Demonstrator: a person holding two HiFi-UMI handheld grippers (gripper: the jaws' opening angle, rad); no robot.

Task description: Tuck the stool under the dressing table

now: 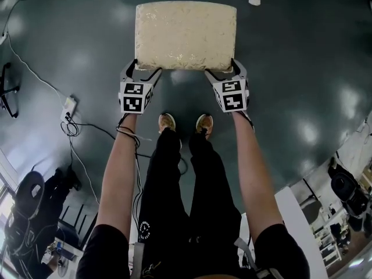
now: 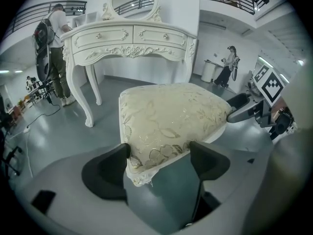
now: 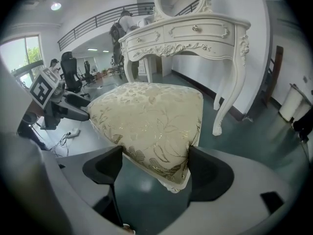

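- white power strip sitting on the dark glossy floor, with black cables coiled right beside it
- black office chair down in the lower left
- someone with a backpack at far left
- second person near a white bin

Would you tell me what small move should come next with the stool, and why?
Probably ease the stool straight forward, toward the gap under the dressing table. The left gripper and the right gripper each clamp a near corner of the cushion, and the table stands ahead with the stool wholly in front of it, not yet under.
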